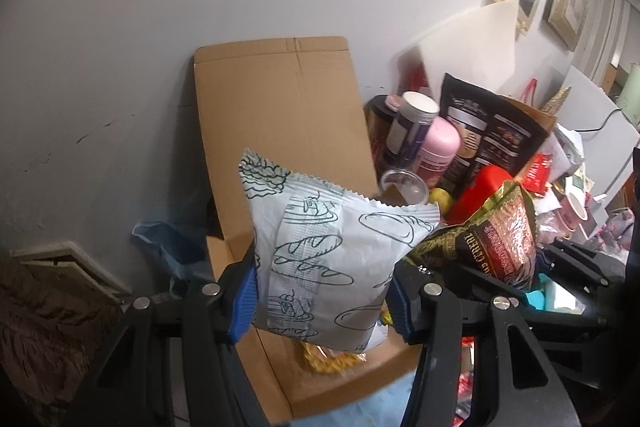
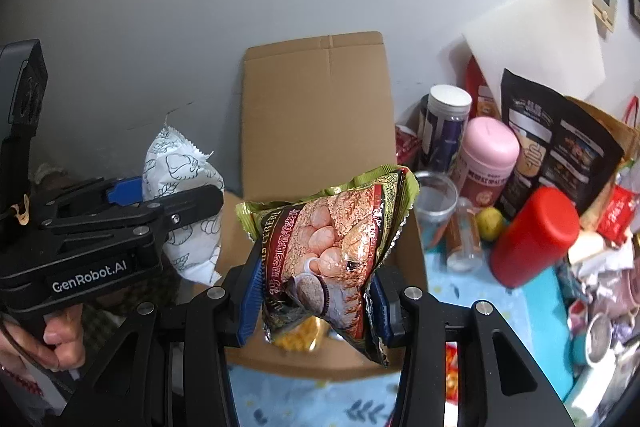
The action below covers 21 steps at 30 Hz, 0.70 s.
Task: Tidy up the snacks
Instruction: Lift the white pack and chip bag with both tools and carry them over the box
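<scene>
Snack packets, one in each gripper, hang above the open brown cardboard box [image 2: 320, 115].
Your left gripper [image 1: 322, 291] has its fingers clamped on the white bread-printed packet [image 1: 328, 259]; your right gripper [image 2: 312, 307] pinches the green foil cereal bag [image 2: 332, 247], both seemingly poised for dropping beside the yellow packet [image 2: 304, 337] inside.

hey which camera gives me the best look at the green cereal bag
The right wrist view: the green cereal bag fills the centre, front print facing, clamped in the right hand-held gripper. The left wrist view catches only its side, at an angle.
</scene>
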Each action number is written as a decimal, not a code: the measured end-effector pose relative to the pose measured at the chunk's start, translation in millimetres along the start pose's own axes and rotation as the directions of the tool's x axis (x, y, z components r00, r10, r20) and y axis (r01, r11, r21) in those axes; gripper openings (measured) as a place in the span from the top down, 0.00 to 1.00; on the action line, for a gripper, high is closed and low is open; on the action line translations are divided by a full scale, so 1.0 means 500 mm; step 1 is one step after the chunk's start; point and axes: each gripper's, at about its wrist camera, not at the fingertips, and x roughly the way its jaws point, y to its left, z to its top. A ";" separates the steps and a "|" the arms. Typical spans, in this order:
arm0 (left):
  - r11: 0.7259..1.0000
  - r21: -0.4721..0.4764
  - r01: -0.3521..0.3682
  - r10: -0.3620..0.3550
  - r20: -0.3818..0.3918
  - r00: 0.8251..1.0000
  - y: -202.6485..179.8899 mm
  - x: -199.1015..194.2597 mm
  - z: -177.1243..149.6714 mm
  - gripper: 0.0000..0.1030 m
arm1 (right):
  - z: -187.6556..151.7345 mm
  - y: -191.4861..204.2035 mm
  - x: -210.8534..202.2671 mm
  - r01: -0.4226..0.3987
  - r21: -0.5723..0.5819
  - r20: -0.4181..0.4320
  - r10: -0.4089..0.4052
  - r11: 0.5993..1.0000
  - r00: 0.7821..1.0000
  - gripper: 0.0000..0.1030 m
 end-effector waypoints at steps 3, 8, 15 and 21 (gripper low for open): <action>1.000 0.006 -0.009 0.009 0.007 1.000 0.013 0.027 0.010 0.48 | 0.011 -0.011 0.030 0.012 -0.005 -0.010 -0.012 1.000 1.000 0.57; 1.000 0.018 -0.021 0.021 0.012 1.000 0.036 0.077 0.022 0.48 | 0.026 -0.015 0.088 0.029 -0.024 -0.020 -0.030 0.999 0.999 0.57; 0.999 0.022 -0.037 0.037 -0.022 0.999 0.063 0.152 0.015 0.48 | 0.031 -0.020 0.166 0.042 -0.021 -0.058 -0.043 0.999 0.997 0.57; 0.998 0.032 -0.058 0.061 -0.092 0.994 0.078 0.224 -0.006 0.48 | 0.011 -0.029 0.228 0.079 -0.029 -0.120 -0.082 0.996 0.989 0.57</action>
